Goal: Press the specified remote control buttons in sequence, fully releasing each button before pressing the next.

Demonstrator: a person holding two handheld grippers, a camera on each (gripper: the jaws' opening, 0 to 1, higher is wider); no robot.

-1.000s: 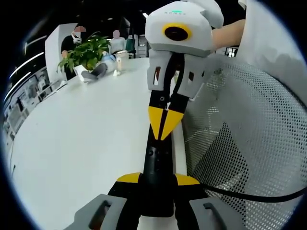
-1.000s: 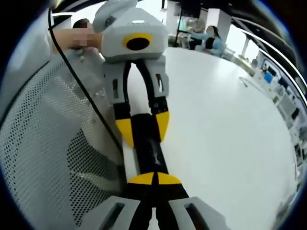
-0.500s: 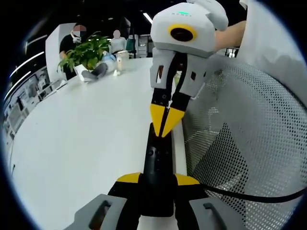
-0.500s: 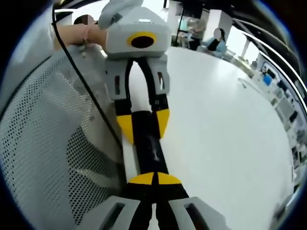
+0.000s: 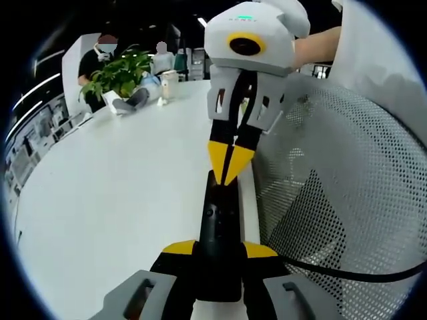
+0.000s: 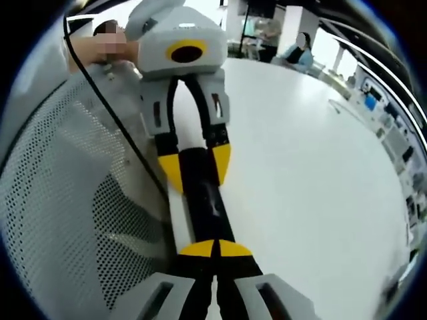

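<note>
A black remote control [image 5: 217, 217] lies lengthwise along the white table's [image 5: 120, 193] edge. My left gripper [image 5: 219, 250] is shut on its near end, one yellow pad on each side. My right gripper [image 5: 225, 179] comes down from above, its yellow tips shut together and resting on the remote's far end. In the right gripper view, my right gripper [image 6: 215, 250] is shut, tips down on the remote [image 6: 203, 200]. The left gripper [image 6: 195, 170] clamps the remote from the far side there.
A white mesh chair back [image 5: 333, 200] stands close beside the table edge, also in the right gripper view [image 6: 60, 200]. A black cable [image 5: 333, 270] crosses it. A potted plant [image 5: 120, 73] and small items sit at the far end, with people beyond.
The right gripper's body has swayed slightly over the remote's far end and come back. Its shut tips stay at the remote. The left gripper's hold is unchanged.
</note>
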